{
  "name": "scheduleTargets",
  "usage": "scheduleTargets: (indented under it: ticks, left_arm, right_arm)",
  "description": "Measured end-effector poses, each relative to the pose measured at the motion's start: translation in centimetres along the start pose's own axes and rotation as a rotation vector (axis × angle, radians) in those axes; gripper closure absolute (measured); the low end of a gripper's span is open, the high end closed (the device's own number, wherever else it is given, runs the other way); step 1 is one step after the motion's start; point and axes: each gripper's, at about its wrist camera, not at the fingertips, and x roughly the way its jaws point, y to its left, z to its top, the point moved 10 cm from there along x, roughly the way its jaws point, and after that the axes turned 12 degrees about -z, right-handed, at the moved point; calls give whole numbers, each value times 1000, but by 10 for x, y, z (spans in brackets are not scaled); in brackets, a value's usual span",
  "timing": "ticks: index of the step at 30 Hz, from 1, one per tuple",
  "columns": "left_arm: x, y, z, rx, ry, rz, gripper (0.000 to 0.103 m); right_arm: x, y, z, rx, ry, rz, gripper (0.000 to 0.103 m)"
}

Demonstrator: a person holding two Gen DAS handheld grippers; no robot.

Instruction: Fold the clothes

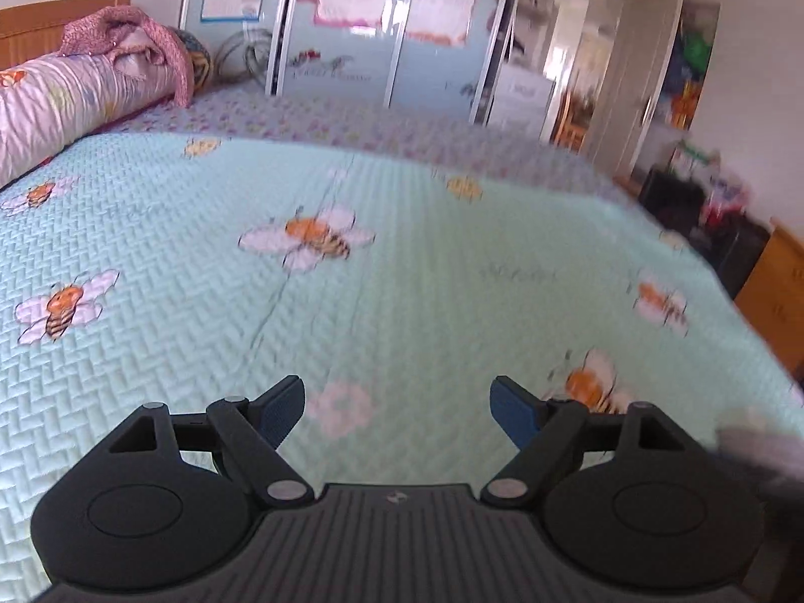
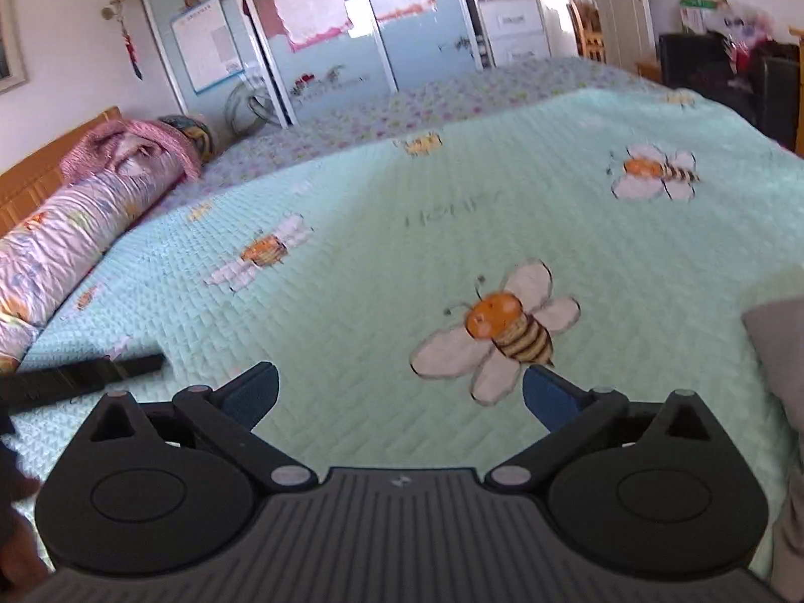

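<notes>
Both our grippers, left [image 1: 397, 414] and right [image 2: 399, 394], hang with jaws spread wide and empty over the bedspread [image 2: 402, 231]. A grey garment [image 2: 779, 352] lies at 3 o'clock. We judge the fetching step: swing right, pinch its edge.

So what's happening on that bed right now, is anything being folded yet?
Not yet. A person holds two grippers over the mint bee-print bedspread. The left gripper and right gripper are both open with nothing between their fingers. A grey piece of fabric, possibly the clothing to fold, shows at the right edge of the right wrist view, untouched. A rolled pink quilt lies by the headboard.
</notes>
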Motion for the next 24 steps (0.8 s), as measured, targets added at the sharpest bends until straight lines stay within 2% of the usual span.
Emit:
scheduleTargets:
  ticks: [2, 4, 7, 8, 9, 11, 12, 13, 16, 20, 24]
  left_arm:
    - [-14, -1, 20, 63, -78, 57, 19]
    - [-38, -9, 42, 192, -195, 149, 19]
    - [-76, -23, 67, 322, -365, 257, 6]
    - [-85, -29, 73, 351, -414, 252, 0]
    - [-93, -35, 75, 365, -462, 236, 0]
    - [-102, -38, 74, 337, -526, 201, 0]
    - [-99, -35, 72, 304, -530, 175, 0]
    - [-89, -32, 70, 281, -506, 144, 0]
    - [-40, -17, 57, 192, -338, 71, 0]
    - [10, 3, 30, 162, -181, 117, 0]
    - [39, 13, 10, 119, -42, 127, 0]
  right_arm:
    - [0, -2, -9, 7, -1, -15, 0]
    - [0, -4, -14, 6, -17, -31, 0]
    - [0, -6, -14, -13, -53, -58, 0]
    - [2, -5, -15, -21, -61, -62, 0]
    - [4, -4, -15, -30, -69, -65, 0]
    - [9, -1, -14, -42, -72, -69, 0]
    - [11, 0, -14, -48, -74, -72, 0]
    - [14, 0, -15, -47, -70, -73, 0]
    - [22, -3, -15, -36, -60, -77, 0]
    - [31, -10, -19, -31, -39, -86, 0]
    - [40, -20, -24, -6, -5, -91, 0]
